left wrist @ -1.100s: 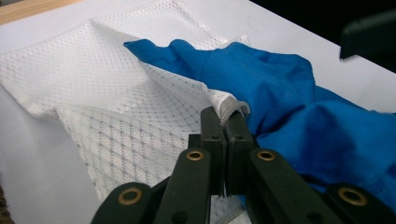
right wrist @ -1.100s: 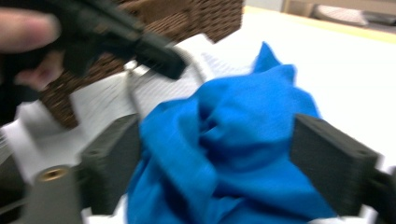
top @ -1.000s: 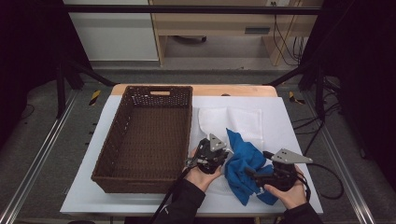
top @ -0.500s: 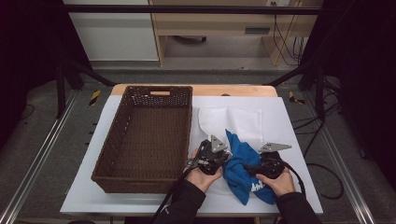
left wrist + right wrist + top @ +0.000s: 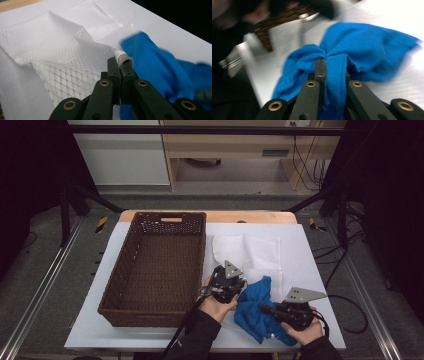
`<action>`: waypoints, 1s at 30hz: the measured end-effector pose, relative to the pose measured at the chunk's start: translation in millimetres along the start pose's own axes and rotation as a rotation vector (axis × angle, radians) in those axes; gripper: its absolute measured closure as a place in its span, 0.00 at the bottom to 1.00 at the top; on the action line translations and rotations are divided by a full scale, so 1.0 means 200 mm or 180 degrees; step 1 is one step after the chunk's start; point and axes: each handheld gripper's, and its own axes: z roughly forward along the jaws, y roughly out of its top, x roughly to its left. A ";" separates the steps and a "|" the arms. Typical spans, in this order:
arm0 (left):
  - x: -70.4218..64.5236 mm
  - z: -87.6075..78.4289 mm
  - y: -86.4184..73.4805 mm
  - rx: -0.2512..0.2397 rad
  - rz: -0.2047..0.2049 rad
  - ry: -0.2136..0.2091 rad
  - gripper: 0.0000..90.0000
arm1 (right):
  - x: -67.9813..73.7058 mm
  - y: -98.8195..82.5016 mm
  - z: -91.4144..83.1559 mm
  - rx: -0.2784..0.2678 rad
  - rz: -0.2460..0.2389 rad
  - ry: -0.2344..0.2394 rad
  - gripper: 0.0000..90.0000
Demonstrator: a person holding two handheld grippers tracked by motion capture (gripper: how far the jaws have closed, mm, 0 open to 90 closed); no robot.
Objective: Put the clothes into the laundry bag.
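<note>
Left gripper (image 5: 235,287) sits just right of the basket's (image 5: 127,270) near right corner, jaws clamped on a rolled edge of the white mesh bag (image 5: 247,252); the left gripper view shows the pinched hem (image 5: 122,57) poking up between the closed jaws, with the rest of the mesh spread flat on the table (image 5: 310,265) toward the far side. Right gripper (image 5: 270,310) is at the near right of the table, pointing left. Its jaws have just been closing, and the right gripper view shows a bunched fold of the blue cloth (image 5: 362,50) squeezed between them, so it is gripping the cloth. The blue cloth (image 5: 255,310) lies crumpled on the white table between the two grippers, near edge of the table, its far tip lying on the near edge of the mesh bag, well clear of the basket interior. In the left gripper view the blue cloth (image 5: 155,65) sits right beside the pinched hem; can't tell whether it touches it. Brown wicker basket is on the left half of the table, long side running near to far, handle cutout at the far end. The right gripper view is motion-blurred toward its edges, with the basket (image 5: 284,17) a dark blur at the upper left. A hand holds each gripper, sleeves coming in from the near edge.
</note>
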 end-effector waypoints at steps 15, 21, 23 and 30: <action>-0.07 -0.06 0.02 -0.0141 0.0134 -0.0112 0.99 | -0.03 0.06 0.29 0.0253 0.0080 -0.0521 0.94; -0.06 -0.04 -0.01 -0.0082 0.0119 -0.0101 0.99 | -0.06 0.05 0.32 0.0210 -0.0027 -0.0768 0.81; -0.05 -0.03 -0.02 -0.0069 0.0100 -0.0100 0.99 | -0.05 0.06 0.29 0.0126 0.0029 -0.0646 0.68; -0.03 -0.03 -0.03 -0.0077 0.0067 -0.0082 0.99 | 0.04 0.04 0.11 -0.0201 0.0062 -0.0488 0.36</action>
